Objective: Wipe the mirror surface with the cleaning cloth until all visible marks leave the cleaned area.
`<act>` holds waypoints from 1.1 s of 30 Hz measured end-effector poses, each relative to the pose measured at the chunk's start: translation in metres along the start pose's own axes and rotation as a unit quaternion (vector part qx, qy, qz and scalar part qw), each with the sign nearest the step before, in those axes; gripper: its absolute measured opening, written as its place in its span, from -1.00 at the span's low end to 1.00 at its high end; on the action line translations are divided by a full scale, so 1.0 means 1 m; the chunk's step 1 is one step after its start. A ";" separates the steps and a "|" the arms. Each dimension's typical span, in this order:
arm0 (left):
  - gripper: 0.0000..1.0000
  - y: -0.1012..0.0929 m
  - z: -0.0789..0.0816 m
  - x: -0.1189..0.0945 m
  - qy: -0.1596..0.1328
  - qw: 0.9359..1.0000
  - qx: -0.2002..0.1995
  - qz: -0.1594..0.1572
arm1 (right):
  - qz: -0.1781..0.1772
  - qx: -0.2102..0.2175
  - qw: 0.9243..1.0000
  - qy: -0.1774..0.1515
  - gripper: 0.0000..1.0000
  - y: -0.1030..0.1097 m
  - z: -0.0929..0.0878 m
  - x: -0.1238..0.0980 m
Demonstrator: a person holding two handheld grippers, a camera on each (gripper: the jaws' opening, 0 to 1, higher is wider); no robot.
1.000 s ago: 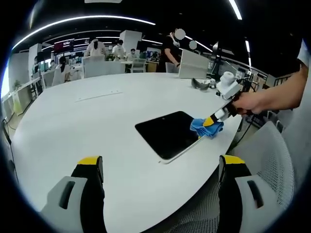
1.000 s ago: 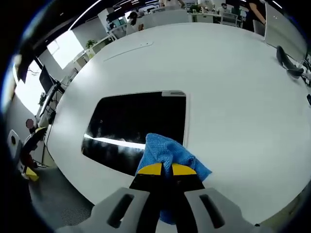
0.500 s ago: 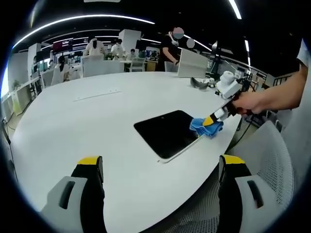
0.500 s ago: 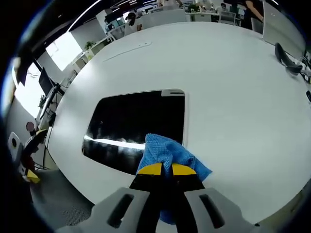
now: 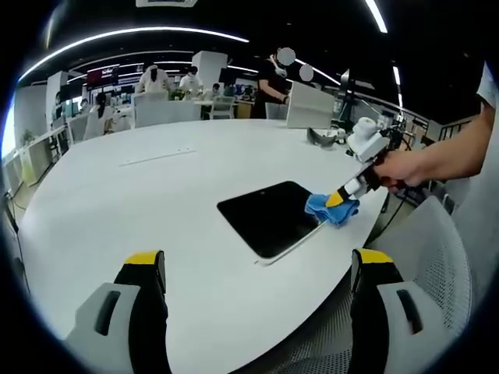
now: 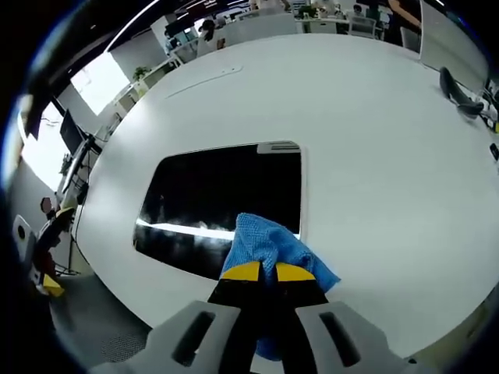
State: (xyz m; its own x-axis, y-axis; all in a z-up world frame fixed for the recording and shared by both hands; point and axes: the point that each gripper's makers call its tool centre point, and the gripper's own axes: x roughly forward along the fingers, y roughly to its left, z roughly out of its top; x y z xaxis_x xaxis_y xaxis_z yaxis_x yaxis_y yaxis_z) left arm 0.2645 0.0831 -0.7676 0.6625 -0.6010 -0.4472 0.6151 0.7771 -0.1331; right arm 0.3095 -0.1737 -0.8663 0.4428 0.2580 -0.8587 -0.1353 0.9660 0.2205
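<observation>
Barely begun, by the look of it: crumpled blue microfibre cleaning cloth (image 6: pixel 274 248) pinched tight in right gripper (image 6: pixel 262 272), resting on near corner of dark rectangular glossy mirror (image 6: pixel 221 204), most of glass not yet covered. Lies flat on round white table (image 6: pixel 366 148), long axis running sideways across right gripper view. Marks too faint to judge. Left gripper (image 5: pixel 257 269) spread wide, holding nothing.

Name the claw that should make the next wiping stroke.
Right. The right claw is shut on the cloth, which rests on the mirror. The left claw is open, empty and apart.
</observation>
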 end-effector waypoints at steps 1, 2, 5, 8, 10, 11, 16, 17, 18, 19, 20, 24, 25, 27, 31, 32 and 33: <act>0.98 0.000 0.000 0.000 0.000 1.000 0.000 -0.001 | 0.000 0.004 1.000 -0.001 -1.00 0.001 0.000 0.000; 0.98 0.000 0.000 0.000 0.000 1.000 0.000 -0.001 | 0.000 0.005 1.000 -0.001 -1.00 0.000 0.000 0.000; 0.98 0.001 0.001 0.000 -0.002 1.000 0.001 0.001 | 0.003 0.011 1.000 0.001 -1.00 0.004 -0.001 0.001; 0.98 0.002 0.000 0.000 -0.002 1.000 -0.002 0.001 | 0.006 0.010 1.000 0.002 -1.00 0.010 0.000 0.003; 0.98 0.001 0.000 0.000 -0.002 1.000 -0.002 0.000 | 0.009 0.010 1.000 0.004 -1.00 0.015 0.000 0.004; 0.98 0.001 0.000 0.000 -0.002 1.000 -0.002 0.001 | 0.009 0.008 1.000 0.004 -1.00 0.017 0.000 0.005; 0.98 0.001 0.000 -0.001 -0.003 1.000 -0.004 0.000 | 0.017 0.002 1.000 0.007 -1.00 0.030 0.000 0.008; 0.98 0.001 0.001 -0.001 -0.003 1.000 -0.004 0.000 | 0.019 0.001 1.000 0.007 -1.00 0.033 0.000 0.009; 0.98 0.002 0.001 -0.001 -0.004 1.000 -0.003 0.002 | 0.021 -0.001 1.000 0.008 -1.00 0.037 0.001 0.010; 0.98 0.002 0.001 -0.001 -0.004 1.000 -0.004 0.003 | 0.022 -0.002 1.000 0.008 -1.00 0.039 0.001 0.011; 0.98 0.002 0.001 -0.001 -0.004 1.000 -0.005 0.002 | 0.024 -0.002 1.000 0.008 -1.00 0.042 0.001 0.012; 0.98 0.001 0.001 -0.001 -0.004 1.000 -0.006 0.000 | 0.029 -0.006 1.000 0.009 -1.00 0.052 0.001 0.014; 0.98 0.000 0.001 -0.001 -0.006 1.000 -0.005 -0.001 | 0.031 -0.006 0.999 0.009 -1.00 0.055 0.001 0.015; 0.98 0.000 0.001 -0.001 -0.007 1.000 -0.005 -0.001 | 0.033 -0.010 0.999 0.010 -1.00 0.060 0.001 0.016; 0.98 0.000 0.001 -0.001 -0.005 1.000 -0.005 -0.003 | 0.036 -0.011 0.999 0.010 -1.00 0.068 0.002 0.018; 0.98 -0.001 0.001 -0.001 -0.005 1.000 -0.006 -0.004 | 0.037 -0.009 0.999 0.010 -1.00 0.071 0.003 0.019; 0.98 -0.001 0.001 -0.001 -0.006 1.000 -0.005 -0.003 | 0.039 -0.010 0.999 0.011 -1.00 0.074 0.003 0.020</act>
State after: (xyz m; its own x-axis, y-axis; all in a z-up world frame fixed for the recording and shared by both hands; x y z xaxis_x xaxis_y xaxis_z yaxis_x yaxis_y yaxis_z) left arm 0.2639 0.0831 -0.7662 0.6636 -0.6078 -0.4361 0.6148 0.7752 -0.1449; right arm 0.3109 -0.0971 -0.8659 0.4113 0.3310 -0.8493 -0.1864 0.9426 0.2771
